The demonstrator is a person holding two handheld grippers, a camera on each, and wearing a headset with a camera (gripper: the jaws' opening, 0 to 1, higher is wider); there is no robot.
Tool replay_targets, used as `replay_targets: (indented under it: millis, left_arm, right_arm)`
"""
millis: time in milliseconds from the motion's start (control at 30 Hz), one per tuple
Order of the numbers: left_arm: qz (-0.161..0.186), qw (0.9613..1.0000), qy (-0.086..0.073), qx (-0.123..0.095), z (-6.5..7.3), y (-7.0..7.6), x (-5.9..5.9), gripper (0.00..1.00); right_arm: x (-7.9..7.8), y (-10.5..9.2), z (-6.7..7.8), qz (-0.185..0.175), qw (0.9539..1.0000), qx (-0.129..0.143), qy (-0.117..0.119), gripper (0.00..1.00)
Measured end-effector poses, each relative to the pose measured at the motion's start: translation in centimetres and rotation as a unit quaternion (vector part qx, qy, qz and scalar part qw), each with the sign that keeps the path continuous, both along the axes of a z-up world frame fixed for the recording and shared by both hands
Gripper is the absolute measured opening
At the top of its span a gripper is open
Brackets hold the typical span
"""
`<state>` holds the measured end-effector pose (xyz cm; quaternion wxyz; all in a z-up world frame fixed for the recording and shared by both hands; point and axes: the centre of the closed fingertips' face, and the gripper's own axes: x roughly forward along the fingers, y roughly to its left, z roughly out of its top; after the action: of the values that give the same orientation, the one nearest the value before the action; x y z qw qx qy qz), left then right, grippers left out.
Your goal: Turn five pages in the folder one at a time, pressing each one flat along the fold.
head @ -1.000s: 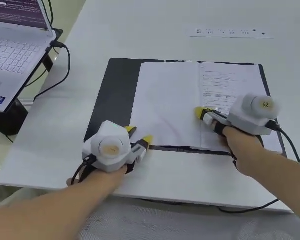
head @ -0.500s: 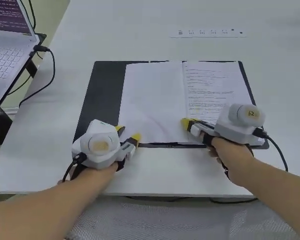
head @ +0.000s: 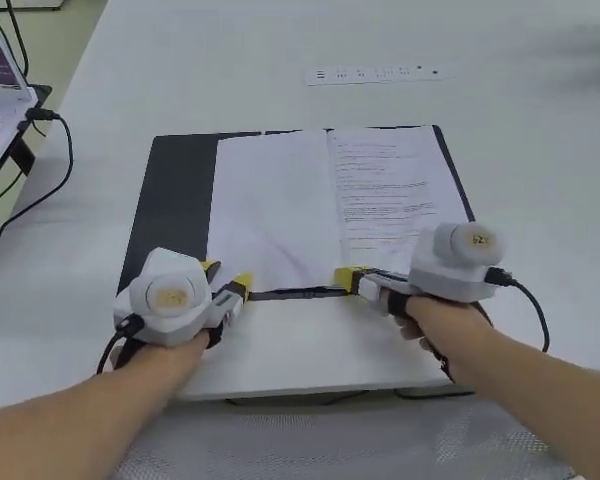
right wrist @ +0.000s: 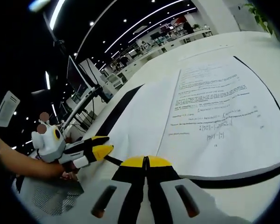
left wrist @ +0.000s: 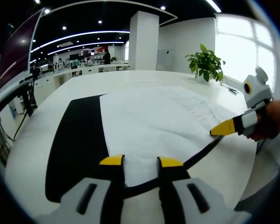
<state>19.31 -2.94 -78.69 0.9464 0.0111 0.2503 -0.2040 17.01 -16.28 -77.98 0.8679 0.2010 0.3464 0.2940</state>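
Folder [head: 170,200] is spread on the desk [head: 500,120], fold [head: 332,200] running 6 to 12 o'clock. The right gripper [head: 345,280], fingers pressed together and empty, is set at its near end, printed page [head: 400,190] at 1 o'clock. The left gripper [head: 228,282], fingers narrowly parted, is farther off.

1. My left gripper [head: 227,278] is showing yellow tips on black fingers, with a pale grey body.
2. My right gripper [head: 345,277] is wearing the same yellow, black and pale grey.
3. The folder [head: 170,200] is showing a plain black cover.
4. The left page [head: 270,200] is showing blank white, while the right page [head: 390,190] is carrying rows of fine black print on white.
5. The table [head: 230,60] is looking white all over, and the cable [head: 65,175] is showing black against it.
6. The plant [left wrist: 206,65] is showing green leaves.
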Motion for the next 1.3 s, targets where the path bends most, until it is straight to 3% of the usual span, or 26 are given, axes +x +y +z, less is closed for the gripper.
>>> replay_targets:
  millis: [133, 167, 233, 367, 400, 433, 467, 533, 600, 633, 733, 800, 967, 1133, 1200, 1300]
  left_arm:
    - [-0.002, 1.0, 0.001, 0.003, 0.0, 0.0, 0.0, 0.27]
    - [-0.002, 1.0, 0.002, 0.003, 0.0, -0.1, -0.1, 0.27]
    - [-0.004, 1.0, 0.003, 0.007, 0.0, -0.1, 0.0, 0.27]
    - [-0.008, 0.9998, 0.015, 0.013, 0.1, -0.2, 0.1, 0.27]
    - [-0.009, 0.9996, 0.023, 0.013, 0.1, -0.2, 0.2, 0.27]
    - [-0.013, 0.9989, 0.045, -0.004, 0.2, -0.5, 0.0, 0.28]
    - [-0.016, 0.9983, 0.054, -0.012, 0.5, -0.8, -0.2, 0.32]
    - [-0.031, 0.9955, 0.089, -0.003, 0.7, -1.2, -0.8, 0.34]
    - [-0.041, 0.9972, 0.062, -0.007, 2.3, -1.7, -0.6, 0.29]
    - [-0.038, 0.9974, 0.049, -0.035, 3.5, -2.3, -0.4, 0.29]
    - [-0.031, 0.9946, 0.046, -0.088, 6.7, -3.3, -1.2, 0.33]
    - [-0.022, 0.9935, 0.045, -0.102, 7.9, -3.1, -1.3, 0.33]
    - [-0.003, 0.9916, 0.037, -0.124, 10.9, -2.6, -2.8, 0.33]
    - [0.015, 0.9903, 0.046, -0.13, 11.9, -1.6, -3.5, 0.41]
    - [0.019, 0.9911, 0.044, -0.124, 12.4, -1.1, -3.9, 0.44]
    - [0.022, 0.9928, 0.044, -0.109, 12.8, -0.4, -4.6, 0.49]
  right_arm:
    - [-2.1, 0.1, -0.4, 0.024, 0.9986, 0.002, 0.048, 0.0]
    - [-2.7, 0.1, -0.6, 0.037, 0.9977, -0.009, 0.056, 0.0]
    - [-3.3, 0.3, 0.0, 0.042, 0.9978, -0.005, 0.05, 0.0]
    - [-3.8, 0.0, 2.6, 0.029, 0.9984, 0.021, 0.044, 0.0]
    - [-3.9, -0.1, 3.5, 0.029, 0.9984, 0.027, 0.039, 0.0]
    - [-4.0, -0.1, 4.2, 0.028, 0.9985, 0.032, 0.035, 0.0]
    - [-4.1, -0.3, 5.1, 0.026, 0.9986, 0.036, 0.031, 0.0]
    - [-4.3, -0.5, 6.6, 0.024, 0.9985, 0.044, 0.021, 0.0]
    - [-4.4, -0.8, 8.4, 0.018, 0.9984, 0.053, 0.007, 0.0]
    - [-4.4, -1.1, 9.0, 0.015, 0.9984, 0.054, 0.003, 0.0]
    - [-4.4, -2.1, 11.1, 0.0, 0.9982, 0.06, -0.01, 0.0]
    - [-4.4, -2.9, 12.1, -0.009, 0.9981, 0.058, -0.021, 0.0]
    - [-3.6, -6.2, 14.6, -0.06, 0.9955, 0.018, -0.071, 0.0]
    - [-3.6, -8.8, 16.1, -0.084, 0.9906, -0.028, -0.104, 0.0]
    - [-3.6, -9.6, 16.1, -0.089, 0.9887, -0.049, -0.11, 0.04]
    - [-3.6, -11.1, 15.4, -0.094, 0.9857, -0.089, -0.108, 0.2]
